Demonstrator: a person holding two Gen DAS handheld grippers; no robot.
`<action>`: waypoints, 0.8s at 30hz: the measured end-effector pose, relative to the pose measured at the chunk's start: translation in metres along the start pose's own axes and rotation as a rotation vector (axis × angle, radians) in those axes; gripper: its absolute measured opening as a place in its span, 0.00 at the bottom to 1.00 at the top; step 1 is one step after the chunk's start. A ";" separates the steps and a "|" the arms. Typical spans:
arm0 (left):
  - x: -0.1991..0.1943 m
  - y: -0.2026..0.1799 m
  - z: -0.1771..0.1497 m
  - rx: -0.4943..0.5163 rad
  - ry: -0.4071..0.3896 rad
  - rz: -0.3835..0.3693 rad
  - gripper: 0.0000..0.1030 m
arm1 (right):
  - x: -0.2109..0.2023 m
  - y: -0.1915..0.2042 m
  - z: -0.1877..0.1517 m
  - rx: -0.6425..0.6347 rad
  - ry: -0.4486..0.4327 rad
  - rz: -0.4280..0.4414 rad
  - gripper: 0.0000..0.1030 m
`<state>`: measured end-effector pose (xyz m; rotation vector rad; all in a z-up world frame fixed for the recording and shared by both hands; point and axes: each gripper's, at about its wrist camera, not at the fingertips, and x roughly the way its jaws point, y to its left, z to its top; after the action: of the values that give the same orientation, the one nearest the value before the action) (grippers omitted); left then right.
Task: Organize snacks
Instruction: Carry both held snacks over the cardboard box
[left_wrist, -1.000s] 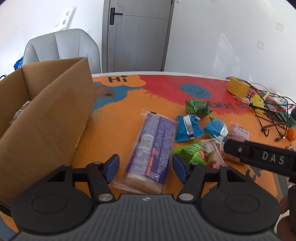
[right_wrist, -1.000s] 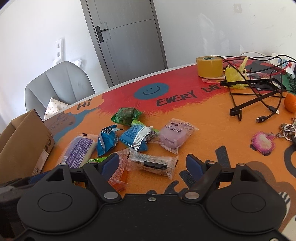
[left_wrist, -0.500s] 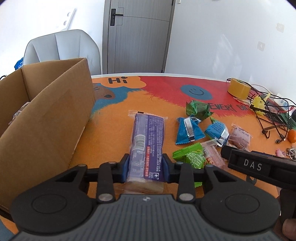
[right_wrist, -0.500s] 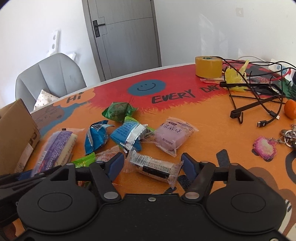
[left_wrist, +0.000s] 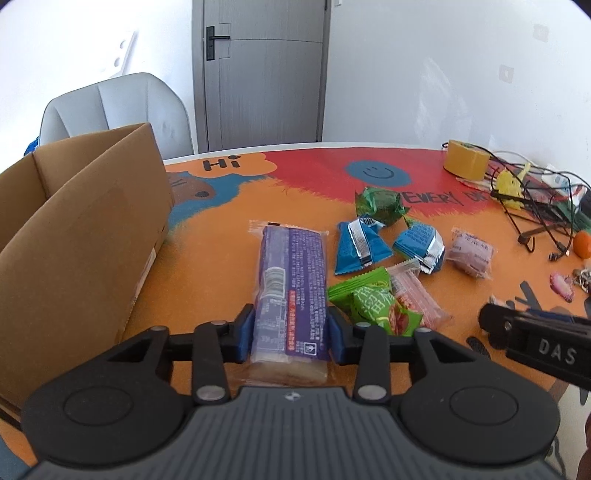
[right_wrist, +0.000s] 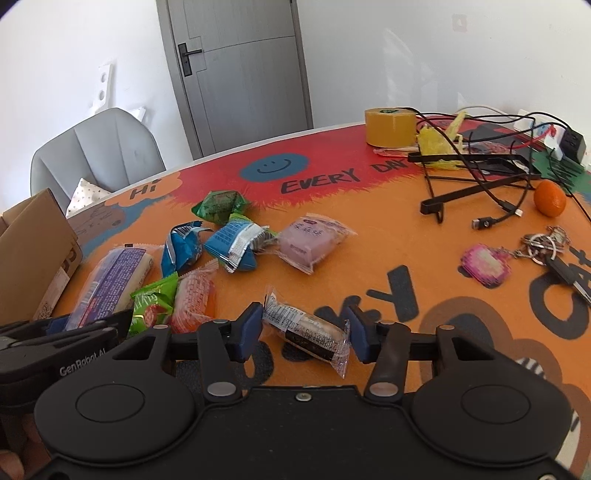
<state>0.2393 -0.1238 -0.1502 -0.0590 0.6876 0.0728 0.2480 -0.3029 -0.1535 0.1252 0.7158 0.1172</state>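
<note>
My left gripper (left_wrist: 291, 332) is shut on the near end of a long purple snack pack (left_wrist: 291, 266), which lies flat on the orange table (left_wrist: 207, 266). An open cardboard box (left_wrist: 74, 240) stands just left of it. My right gripper (right_wrist: 304, 330) is closing around a small clear-wrapped dark cake (right_wrist: 308, 334). Its pads sit at the wrapper's two ends without squeezing it. Loose snacks lie between the two: a light green pack (left_wrist: 373, 302), a red pack (left_wrist: 417, 299), two blue packs (left_wrist: 356, 243), a dark green one (left_wrist: 380, 201) and a pink cake (right_wrist: 310, 243).
A yellow tape roll (right_wrist: 389, 125), tangled cables and a black stand (right_wrist: 476, 173) fill the far right. An orange fruit (right_wrist: 550, 198), keys (right_wrist: 543, 243) and a pink keychain (right_wrist: 485, 264) lie at right. A grey chair (left_wrist: 110, 107) stands behind the box.
The left jaws closed onto the purple pack, which straightened between them. The right gripper moved forward over the clear-wrapped cake and its jaws narrowed around it.
</note>
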 end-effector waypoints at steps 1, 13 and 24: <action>0.000 0.001 0.000 -0.011 0.000 -0.003 0.34 | -0.001 -0.002 0.000 0.007 -0.001 -0.003 0.48; -0.025 0.004 0.007 -0.020 -0.044 -0.015 0.31 | -0.016 -0.009 0.003 0.048 -0.037 0.021 0.48; -0.060 0.011 0.021 -0.024 -0.131 -0.017 0.31 | -0.037 0.003 0.016 0.047 -0.101 0.063 0.48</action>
<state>0.2051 -0.1138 -0.0963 -0.0823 0.5549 0.0675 0.2304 -0.3063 -0.1169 0.1975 0.6143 0.1529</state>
